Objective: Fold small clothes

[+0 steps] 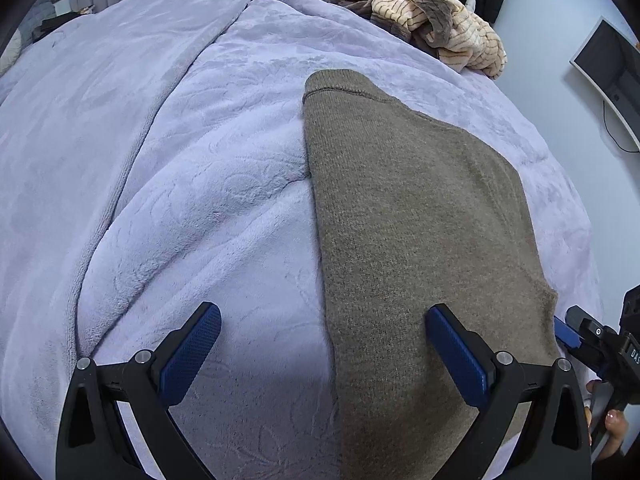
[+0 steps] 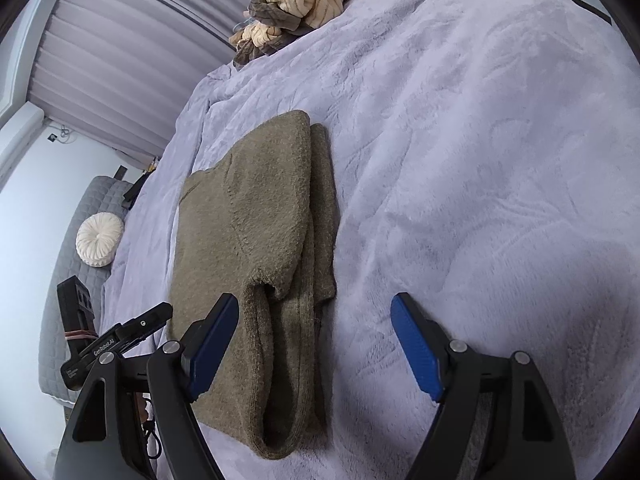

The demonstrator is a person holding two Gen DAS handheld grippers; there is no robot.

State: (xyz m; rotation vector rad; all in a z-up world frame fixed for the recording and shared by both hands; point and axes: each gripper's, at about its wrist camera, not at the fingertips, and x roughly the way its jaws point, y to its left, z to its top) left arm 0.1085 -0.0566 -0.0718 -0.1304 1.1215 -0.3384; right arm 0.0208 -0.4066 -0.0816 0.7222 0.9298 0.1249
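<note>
**Folded Sweater Between Two Wide Tongs**

We count one brown knit sweater (image 1: pixel 420 216) — the task item — lying centre-right in the left wrist view, on the lavender blanket (image 1: pixel 180 160). Its sides appear folded inward, leaving a narrow strip, likely prepared for a crosswise fold. We hold two tongs: the left gripper (image 1: pixel 322 344) and the right gripper (image 2: pixel 314 336), both spread wide and holding nothing — each straddles a long edge. One striped garment pile (image 1: pixel 436 20) waits at upper right.

Left tongs (image 1: pixel 323 342) gape wide, holding nothing; right tongs (image 2: pixel 316 330) likewise spread apart, empty
</note>
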